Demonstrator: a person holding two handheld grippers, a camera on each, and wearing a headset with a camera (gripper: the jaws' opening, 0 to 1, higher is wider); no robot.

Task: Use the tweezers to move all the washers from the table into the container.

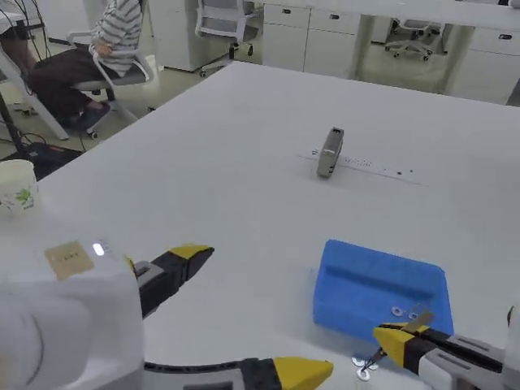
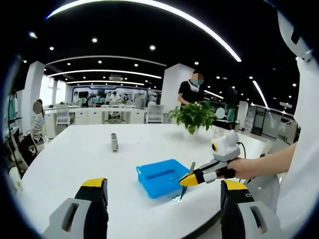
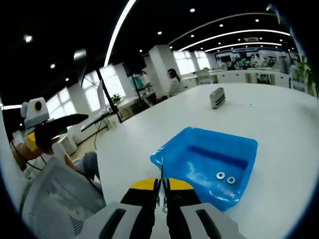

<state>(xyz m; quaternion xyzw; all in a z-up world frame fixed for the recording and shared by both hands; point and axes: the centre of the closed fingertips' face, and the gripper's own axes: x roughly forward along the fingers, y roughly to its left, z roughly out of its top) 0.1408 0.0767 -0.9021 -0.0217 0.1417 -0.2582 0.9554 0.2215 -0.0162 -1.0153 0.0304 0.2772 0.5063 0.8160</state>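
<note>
At the lower right of the head view, the right gripper [image 1: 398, 340] is clenched on thin metal tweezers [image 1: 380, 354]. Their tips are at a small cluster of flat silver washers [image 1: 364, 367] on the white table [image 1: 244, 162]. These look light, thin and slippery, so pinching 1 across its rim seems best. At lower left, the left gripper [image 1: 268, 310] hangs spread wide, holding nothing. Just beyond, the shallow blue plastic container [image 1: 357, 256] holds 2 washers [image 1: 398, 311]. Farther off stands a small grey metal block [image 1: 330, 152].
</note>
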